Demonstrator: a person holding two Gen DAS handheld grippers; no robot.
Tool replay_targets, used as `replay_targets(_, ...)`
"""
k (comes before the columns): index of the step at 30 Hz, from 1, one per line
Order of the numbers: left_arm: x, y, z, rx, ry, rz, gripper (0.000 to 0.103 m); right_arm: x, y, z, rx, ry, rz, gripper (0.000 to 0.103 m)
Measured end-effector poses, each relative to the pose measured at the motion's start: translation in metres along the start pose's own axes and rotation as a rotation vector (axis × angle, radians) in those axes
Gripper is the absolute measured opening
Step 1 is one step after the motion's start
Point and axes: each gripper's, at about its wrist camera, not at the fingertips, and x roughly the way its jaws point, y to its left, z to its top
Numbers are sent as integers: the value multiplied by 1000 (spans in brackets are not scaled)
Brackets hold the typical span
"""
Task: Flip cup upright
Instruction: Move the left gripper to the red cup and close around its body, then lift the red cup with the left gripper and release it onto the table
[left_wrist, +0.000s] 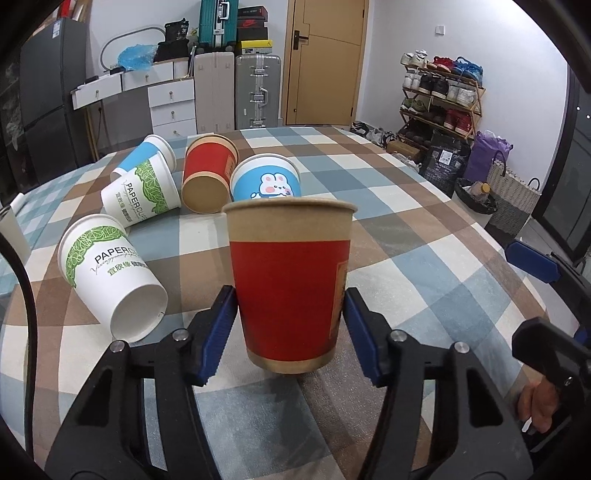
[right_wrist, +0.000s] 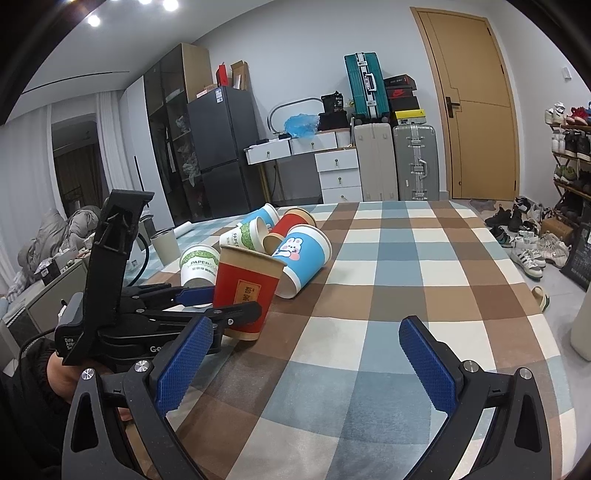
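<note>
Standing mouth-up on the checked tablecloth (left_wrist: 424, 236), near the front edge: the red cup (left_wrist: 290, 291), long axis vertical, perhaps leaning a touch toward the right in the right wrist view. Flanking its lower body, one blue pad either side: the left gripper (left_wrist: 291, 332). Looking like light contact at most, left pad touching or just beside the wall, right pad close against it; impossible to say whether squeezing or already letting go. Hovering well apart to the right and nearer the front, gaping wide with nothing between its pads: the right gripper (right_wrist: 306, 365).

Judging the flip of this cup as done or nearly so, with only release and straight-back withdrawal remaining, keeping clear of the rim.

Lying on their sides farther back and to the left: two white leaf-print cups (left_wrist: 110, 266), a second red cup (left_wrist: 207, 177), a blue-banded cup (left_wrist: 147, 155), and a bunny cup (left_wrist: 267, 181) directly behind the upright one. Being closest to that cluster, clearly the left tool; the near white cup's open base facing it.
</note>
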Motion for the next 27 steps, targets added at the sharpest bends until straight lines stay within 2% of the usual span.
replay_targets(9,-15,7,-7,-38,0,-24,56,3,2,0,-1,0,14,103)
replay_targets(27,-82,21,-43,-104,-10,-31,56,14,22,-6,-45,42,64,103)
